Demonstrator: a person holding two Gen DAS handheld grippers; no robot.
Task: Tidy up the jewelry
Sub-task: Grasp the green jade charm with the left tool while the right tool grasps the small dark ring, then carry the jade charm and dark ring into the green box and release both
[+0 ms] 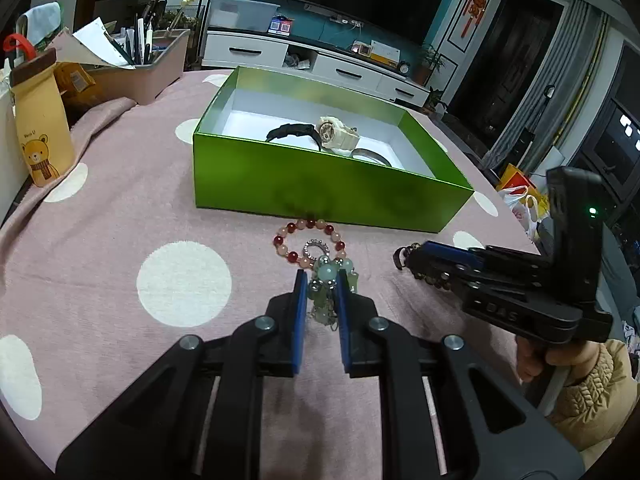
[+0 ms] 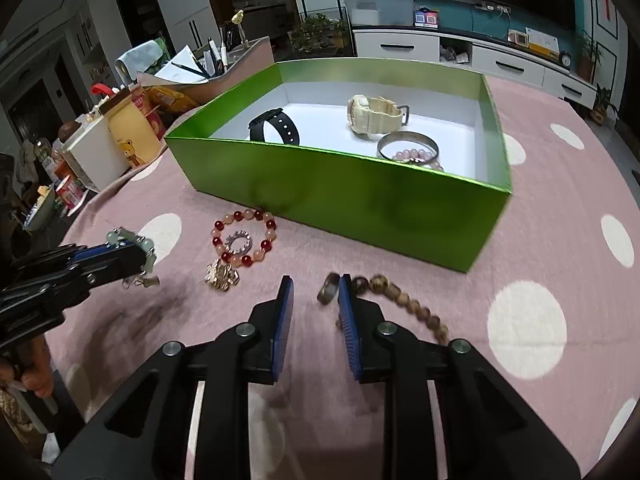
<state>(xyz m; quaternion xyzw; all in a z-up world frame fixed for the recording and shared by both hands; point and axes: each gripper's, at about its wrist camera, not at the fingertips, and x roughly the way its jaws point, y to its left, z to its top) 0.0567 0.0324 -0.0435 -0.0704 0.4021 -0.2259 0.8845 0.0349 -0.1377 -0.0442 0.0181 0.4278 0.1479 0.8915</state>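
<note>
Left tongs [image 1: 320, 280] closed down on a pale green bead bracelet [image 1: 330, 276]; pads pinch it from both sides. In the right wrist view the green beads wrap the tip of those tongs and small charms dangle below, so it looks lifted just off the tabletop [image 2: 540, 248].

Right tongs [image 2: 314, 292] partly open, nothing between the pads. A brown wooden bead strand [image 2: 408, 304] lies on the cloth, running along the outside of the right-hand pad; its dark end bead sits just at the pad tip. Contact or not, can't tell: frame is motion-blurred there.

Still on the tabletop, near the front wall of the green box [image 2: 360, 196]:
- red and peach bead bracelet [image 2: 244, 238], flat, with a small silver ring-shaped piece [image 2: 239, 243] inside its loop
- gold trinket cluster [image 2: 221, 274] just beside that bracelet, on the near side

Inside the box, on the white floor:
- black watch [image 2: 276, 126], left part
- cream watch [image 2: 374, 115], toward the back
- silver bangle [image 2: 408, 146], front right, with a pink bead bracelet [image 2: 416, 156] lying inside it

Tabletop has a pink cloth with white dots. A yellow bear-print bottle [image 1: 40, 128] stands well off to the left of the box.
</note>
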